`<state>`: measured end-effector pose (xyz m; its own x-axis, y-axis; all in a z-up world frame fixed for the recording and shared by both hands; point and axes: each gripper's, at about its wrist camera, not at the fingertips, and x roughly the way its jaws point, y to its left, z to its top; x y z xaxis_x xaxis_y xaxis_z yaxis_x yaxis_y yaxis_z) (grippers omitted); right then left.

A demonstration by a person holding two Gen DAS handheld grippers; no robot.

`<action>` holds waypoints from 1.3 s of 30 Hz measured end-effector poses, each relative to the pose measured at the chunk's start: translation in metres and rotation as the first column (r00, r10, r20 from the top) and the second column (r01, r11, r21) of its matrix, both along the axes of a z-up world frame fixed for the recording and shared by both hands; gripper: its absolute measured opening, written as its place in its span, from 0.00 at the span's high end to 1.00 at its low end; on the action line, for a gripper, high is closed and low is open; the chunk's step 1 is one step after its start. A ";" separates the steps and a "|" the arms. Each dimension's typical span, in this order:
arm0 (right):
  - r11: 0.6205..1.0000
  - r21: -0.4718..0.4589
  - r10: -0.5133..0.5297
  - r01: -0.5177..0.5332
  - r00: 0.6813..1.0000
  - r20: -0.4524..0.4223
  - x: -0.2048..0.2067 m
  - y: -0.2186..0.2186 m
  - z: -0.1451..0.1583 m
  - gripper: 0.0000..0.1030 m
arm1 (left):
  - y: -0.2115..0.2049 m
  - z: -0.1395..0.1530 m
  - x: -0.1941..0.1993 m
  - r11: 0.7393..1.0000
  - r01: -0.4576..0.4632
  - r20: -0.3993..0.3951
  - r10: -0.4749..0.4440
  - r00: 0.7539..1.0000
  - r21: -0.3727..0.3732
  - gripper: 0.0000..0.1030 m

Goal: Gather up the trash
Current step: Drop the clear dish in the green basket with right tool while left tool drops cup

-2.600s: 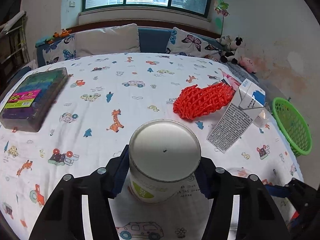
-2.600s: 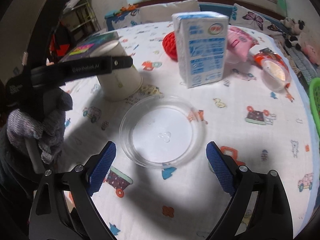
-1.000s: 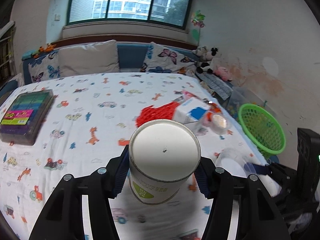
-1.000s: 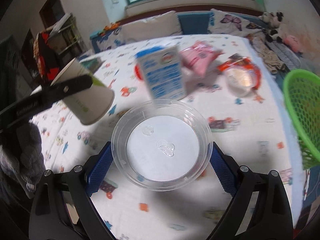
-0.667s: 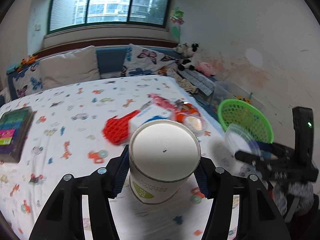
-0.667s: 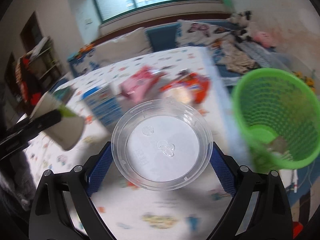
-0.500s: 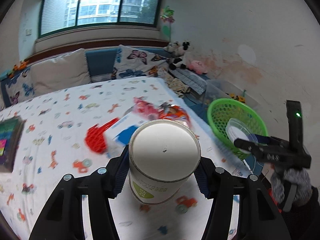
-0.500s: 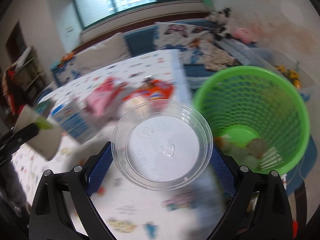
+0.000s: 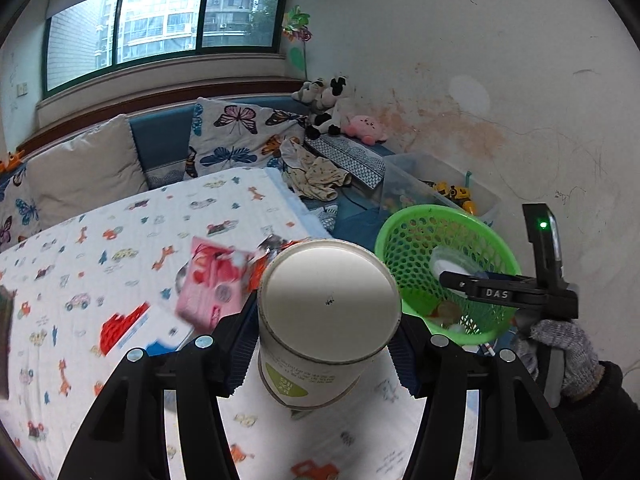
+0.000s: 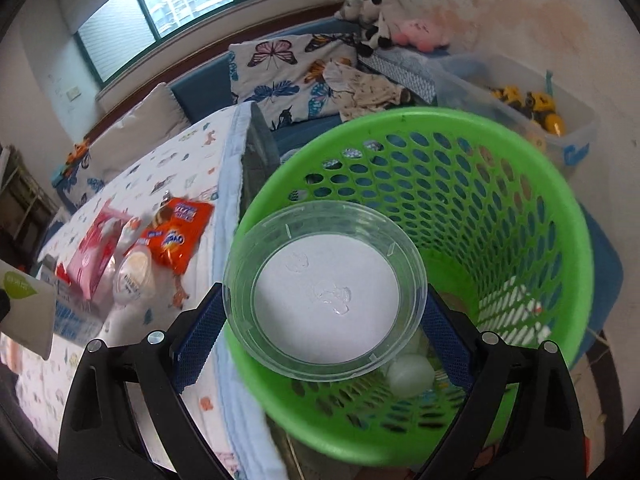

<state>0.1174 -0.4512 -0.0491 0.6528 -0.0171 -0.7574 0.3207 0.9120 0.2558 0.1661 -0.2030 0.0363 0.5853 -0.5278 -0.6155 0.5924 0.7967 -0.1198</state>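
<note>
Left wrist view: the carton (image 9: pixel 140 332) at nine o'clock is a blur, half hidden behind the left gripper (image 9: pixel 326 344), and the pink packet (image 9: pixel 212 284) is smeared too. The blue ribbed pads pinch a smooth white paper cup (image 9: pixel 320 320), bottom toward the lens, above the printed cloth (image 9: pixel 120 240). At three o'clock stands the green mesh basket (image 9: pixel 448 272).

Right wrist view: the cup is cut off at nine o'clock. The right gripper (image 10: pixel 324 304) clamps a clear round plastic lid (image 10: pixel 324 292), held over the basket mouth; trash beneath is hard to make out.
</note>
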 end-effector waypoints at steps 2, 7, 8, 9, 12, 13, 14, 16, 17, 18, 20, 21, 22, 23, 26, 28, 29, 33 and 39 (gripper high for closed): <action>1.000 0.004 -0.005 0.005 1.000 -0.003 0.005 -0.005 -0.003 0.10 | -0.009 0.000 0.002 1.000 0.010 0.002 -0.010 1.000 0.006 0.45; 1.000 0.019 -0.020 0.020 1.000 -0.003 0.010 -0.014 -0.007 0.10 | -0.031 -0.001 0.008 0.999 0.036 -0.001 -0.036 0.999 0.019 0.45; 1.000 0.021 -0.020 0.020 1.000 -0.002 0.011 -0.015 -0.008 0.10 | -0.035 -0.002 0.010 0.999 0.041 -0.002 -0.041 0.999 0.024 0.45; 1.000 0.023 -0.019 0.020 1.000 -0.002 0.010 -0.016 -0.009 0.10 | -0.039 -0.003 0.011 0.999 0.045 -0.003 -0.045 0.999 0.028 0.45; 0.999 0.030 -0.022 0.022 1.000 -0.003 0.010 -0.020 -0.012 0.09 | -0.052 -0.006 0.015 0.998 0.059 -0.009 -0.059 0.998 0.032 0.45; 0.999 0.033 -0.022 0.022 1.000 -0.006 0.011 -0.021 -0.013 0.09 | -0.055 -0.006 0.016 0.997 0.064 -0.011 -0.064 0.998 0.032 0.45; 0.999 0.031 -0.026 0.026 1.000 -0.005 0.010 -0.022 -0.013 0.09 | -0.060 -0.007 0.016 0.997 0.072 -0.014 -0.071 0.997 0.032 0.45; 0.999 0.029 -0.026 0.026 1.000 -0.001 0.009 -0.023 -0.013 0.09 | -0.068 -0.009 0.015 0.996 0.086 -0.016 -0.086 0.996 0.036 0.45; 0.999 0.027 -0.030 0.030 1.000 0.005 0.007 -0.024 -0.011 0.09 | -0.071 -0.009 0.015 0.995 0.091 -0.016 -0.091 0.996 0.038 0.45; 0.999 0.026 -0.032 0.032 0.999 0.011 0.006 -0.025 -0.009 0.09 | -0.073 -0.010 0.015 0.995 0.097 -0.018 -0.096 0.995 0.040 0.45; 0.999 0.025 -0.033 0.033 0.999 0.021 0.002 -0.026 -0.005 0.09 | -0.080 -0.012 0.016 0.993 0.108 -0.022 -0.107 0.994 0.044 0.45; 0.999 0.024 -0.035 0.035 0.999 0.028 -0.001 -0.027 -0.003 0.09 | -0.084 -0.013 0.018 0.993 0.113 -0.025 -0.112 0.993 0.045 0.45; 0.999 0.022 -0.037 0.036 0.999 0.031 -0.002 -0.028 -0.002 0.09 | -0.089 -0.014 0.018 0.992 0.122 -0.031 -0.121 0.992 0.045 0.45; 0.999 0.020 -0.040 0.039 0.999 0.036 -0.005 -0.029 0.001 0.09 | -0.093 -0.015 0.019 0.991 0.129 -0.037 -0.127 0.991 0.044 0.45; 0.999 0.002 -0.045 0.045 0.998 0.048 -0.014 -0.030 0.009 0.09 | -0.106 -0.018 0.022 0.988 0.151 -0.051 -0.148 0.988 0.044 0.45; 0.998 -0.031 -0.053 0.055 0.997 0.053 -0.021 -0.030 0.014 0.09 | -0.116 -0.021 0.024 0.985 0.161 -0.056 -0.158 0.986 0.057 0.45; 0.997 -0.045 -0.061 0.063 0.997 0.054 -0.025 -0.030 0.016 0.09 | -0.121 -0.024 0.024 0.984 0.168 -0.062 -0.164 0.985 0.061 0.45; 0.995 -0.059 -0.078 0.083 0.994 0.075 -0.039 -0.035 0.025 0.09 | -0.142 -0.032 0.025 0.978 0.195 -0.088 -0.188 0.978 0.074 0.45; 0.992 -0.050 -0.106 0.113 0.988 0.114 -0.057 -0.043 0.036 0.09 | -0.172 -0.041 0.029 0.972 0.221 -0.116 -0.212 0.970 0.076 0.45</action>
<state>0.0600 -0.4939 -0.0132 0.7245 -0.1337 -0.6761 0.3919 0.8869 0.2445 0.1951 -0.3748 -0.0045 0.3919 -0.5757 -0.7176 0.7394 0.6612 -0.1267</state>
